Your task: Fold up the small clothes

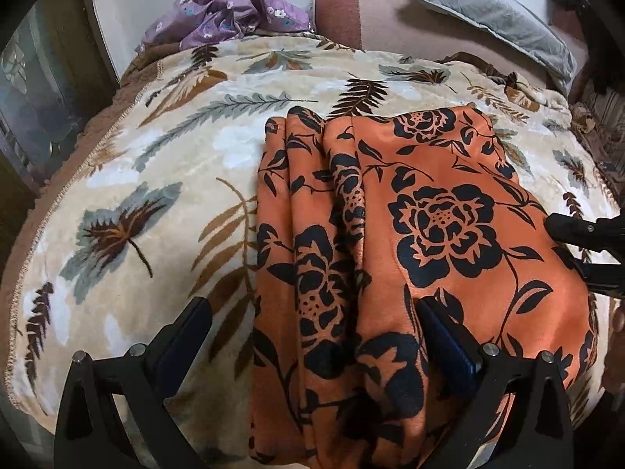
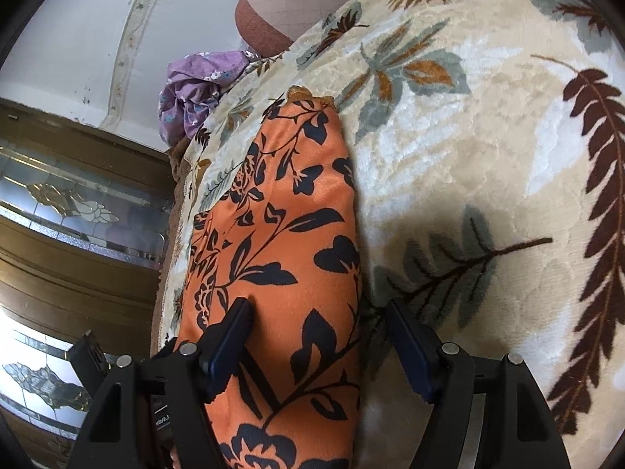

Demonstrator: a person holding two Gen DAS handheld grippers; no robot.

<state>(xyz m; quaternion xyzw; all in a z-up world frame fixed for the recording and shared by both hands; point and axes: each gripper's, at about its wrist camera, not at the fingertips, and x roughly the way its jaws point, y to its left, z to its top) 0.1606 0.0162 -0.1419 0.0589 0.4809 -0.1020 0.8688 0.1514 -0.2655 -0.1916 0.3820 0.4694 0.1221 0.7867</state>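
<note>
Orange cloth [image 1: 429,234] lies folded on the bed's blanket [image 1: 156,195], pleats bunched along its left edge; one careless pinch could drag those layers askew. Left gripper [image 1: 312,324] tilts steeply down, wide open, straddling that edge, holding nothing. Right gripper [image 2: 316,324] angles down too, open over the cloth's right edge, nothing held

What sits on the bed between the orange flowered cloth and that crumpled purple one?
Nothing but bare leaf-print blanket lies between the orange cloth and the purple cloth; the left wrist view shows it best.
</note>
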